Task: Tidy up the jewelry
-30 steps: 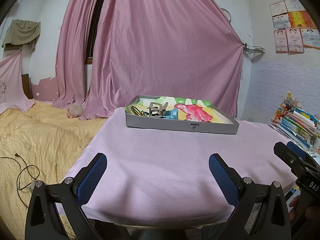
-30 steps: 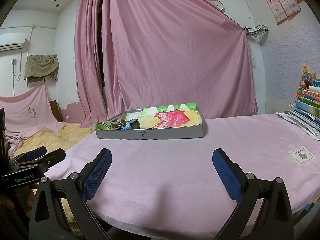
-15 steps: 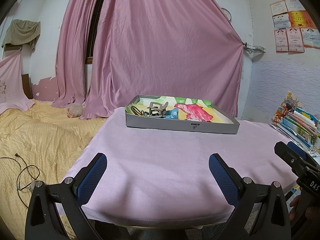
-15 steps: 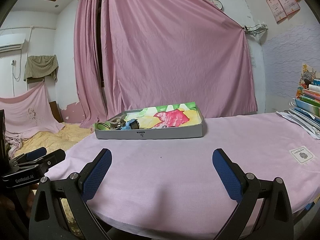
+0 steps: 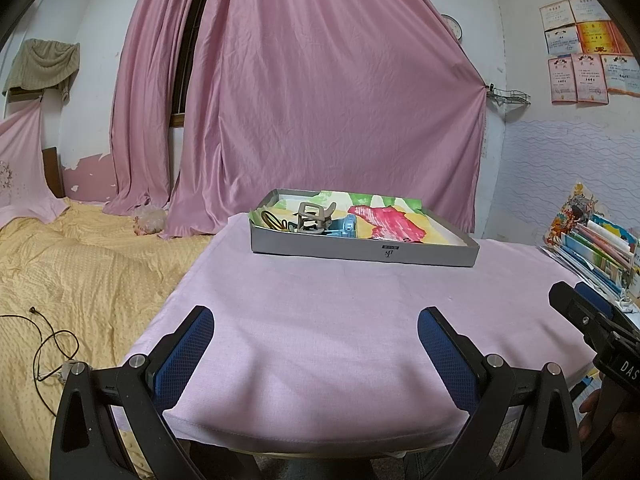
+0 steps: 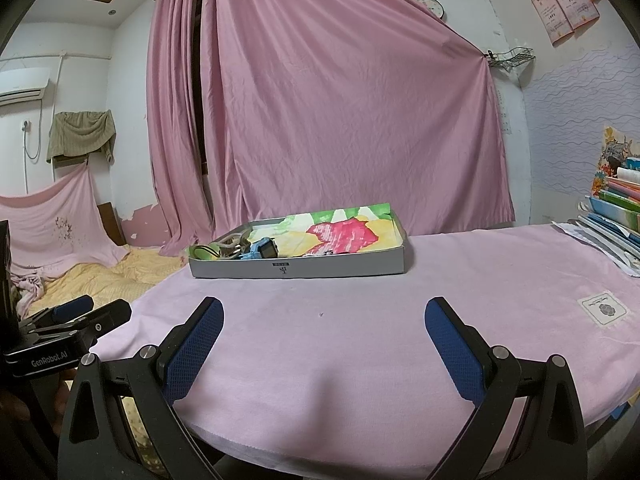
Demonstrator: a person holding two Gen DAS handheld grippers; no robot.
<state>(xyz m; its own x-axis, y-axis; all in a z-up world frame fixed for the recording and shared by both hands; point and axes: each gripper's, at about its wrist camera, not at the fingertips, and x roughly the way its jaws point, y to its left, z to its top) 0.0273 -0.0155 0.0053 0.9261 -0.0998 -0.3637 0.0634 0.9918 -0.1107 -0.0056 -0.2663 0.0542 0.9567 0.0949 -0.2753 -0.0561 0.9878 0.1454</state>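
Observation:
A shallow grey tray [image 5: 360, 249] [image 6: 340, 267] lined with bright painted paper sits at the far side of the pink-covered table [image 5: 340, 320] [image 6: 360, 340]. In its left end lie a grey hair claw [image 5: 313, 218], a blue watch [image 5: 345, 229] [image 6: 264, 249] and dark bands [image 5: 271, 221]. My left gripper [image 5: 316, 320] hovers over the near table edge, open and empty. My right gripper [image 6: 323, 312] is likewise open and empty near the front edge. Each gripper shows at the side of the other's view.
A bed with a yellow cover [image 5: 80, 264] and a loose cable [image 5: 48, 340] lies left of the table. Stacked books [image 5: 596, 248] [image 6: 616, 208] stand at the table's right. Pink curtains [image 5: 320, 100] hang behind. A white label [image 6: 604, 308] is sewn on the cloth.

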